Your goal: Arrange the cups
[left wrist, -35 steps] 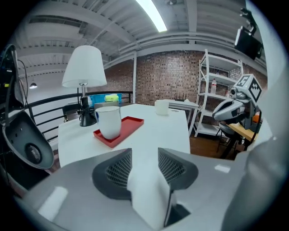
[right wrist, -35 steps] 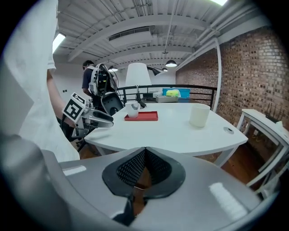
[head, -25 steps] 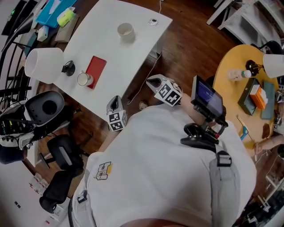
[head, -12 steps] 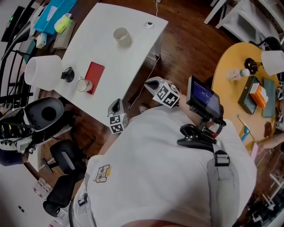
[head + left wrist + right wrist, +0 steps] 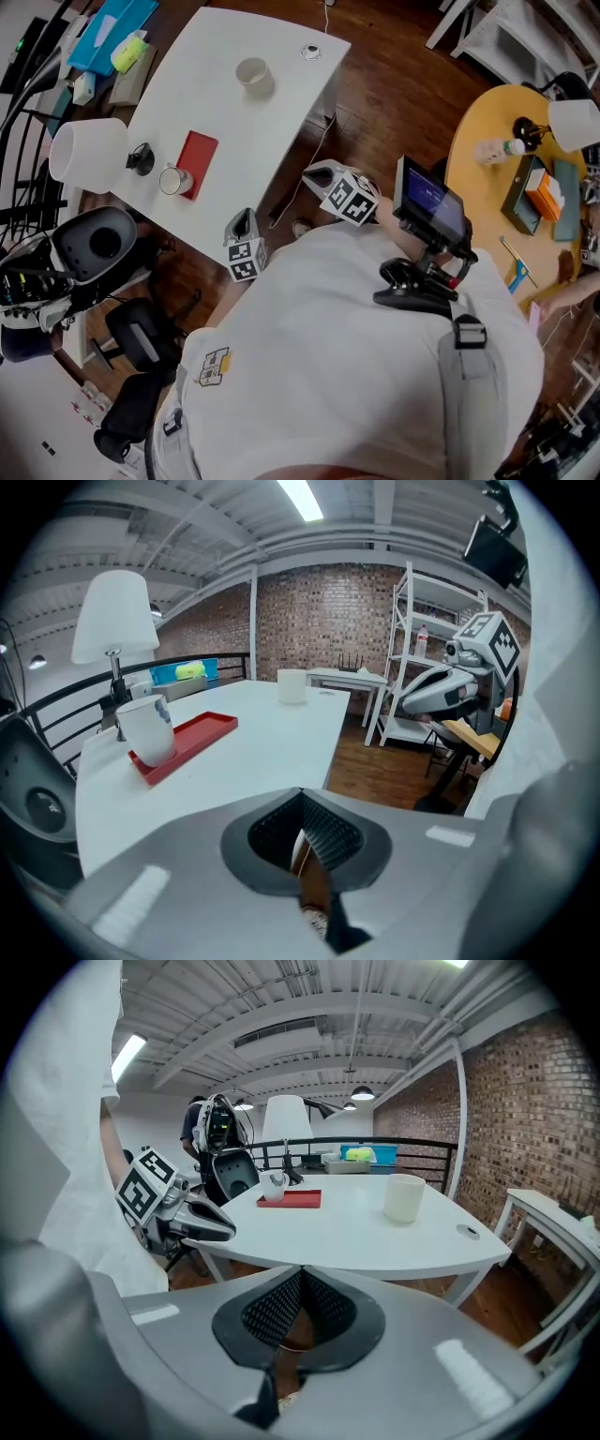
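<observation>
A cream cup (image 5: 254,75) stands toward the far end of the white table (image 5: 253,131); it also shows as the cream cup (image 5: 292,686) and the cream cup (image 5: 405,1197). A white cup (image 5: 174,179) sits on one end of a red tray (image 5: 198,151), the same white cup (image 5: 150,728) on the tray (image 5: 192,739) and white cup (image 5: 274,1188) on the tray (image 5: 298,1199). My left gripper (image 5: 242,216) hangs just off the table's near edge, shut and empty (image 5: 302,792). My right gripper (image 5: 316,172) hovers over the floor beside the table, also shut and empty (image 5: 301,1270).
A white lamp (image 5: 89,155) stands on the table's left end by the tray. A cable grommet (image 5: 310,52) sits at the far corner. Black chairs (image 5: 94,239) crowd the left. A cluttered round yellow table (image 5: 487,187) is at the right, white shelving (image 5: 422,667) beyond.
Both grippers and the cups have stayed where they were. Only the head camera has drifted slightly, shifting the table up and left in its view.
</observation>
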`<state>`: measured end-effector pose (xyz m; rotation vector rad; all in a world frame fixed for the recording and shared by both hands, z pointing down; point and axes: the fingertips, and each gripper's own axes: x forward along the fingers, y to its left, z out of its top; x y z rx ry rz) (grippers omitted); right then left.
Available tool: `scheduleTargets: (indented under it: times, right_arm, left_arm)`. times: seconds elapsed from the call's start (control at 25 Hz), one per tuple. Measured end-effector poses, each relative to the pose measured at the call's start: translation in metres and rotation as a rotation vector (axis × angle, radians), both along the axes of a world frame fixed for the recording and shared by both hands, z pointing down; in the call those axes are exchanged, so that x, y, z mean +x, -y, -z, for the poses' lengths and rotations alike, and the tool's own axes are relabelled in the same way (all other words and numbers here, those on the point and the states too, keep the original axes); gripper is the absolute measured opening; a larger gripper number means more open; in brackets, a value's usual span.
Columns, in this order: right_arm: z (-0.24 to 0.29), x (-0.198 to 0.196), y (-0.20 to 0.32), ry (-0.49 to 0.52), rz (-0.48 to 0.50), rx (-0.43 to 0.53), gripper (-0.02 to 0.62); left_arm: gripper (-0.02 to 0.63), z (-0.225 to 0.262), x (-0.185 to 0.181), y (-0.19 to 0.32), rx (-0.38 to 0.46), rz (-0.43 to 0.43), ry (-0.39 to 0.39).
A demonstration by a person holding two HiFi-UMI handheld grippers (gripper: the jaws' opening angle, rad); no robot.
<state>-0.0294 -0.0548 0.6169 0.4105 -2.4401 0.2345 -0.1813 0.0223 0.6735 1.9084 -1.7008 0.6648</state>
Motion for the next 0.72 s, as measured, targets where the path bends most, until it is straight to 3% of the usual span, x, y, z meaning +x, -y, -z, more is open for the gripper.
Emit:
scheduleTargets:
  times: [0.4, 0.72]
  right_arm:
    - [0.001, 0.002, 0.006, 0.003, -0.023, 0.004, 0.001]
    - [0.001, 0.003, 0.01, 0.005, -0.029, 0.009, 0.001]
  left_arm:
    - [0.0, 0.001, 0.001, 0.007, -0.009, -0.028, 0.006]
    - [0.0, 0.007, 0.004, 0.015, 0.04, -0.02, -0.022]
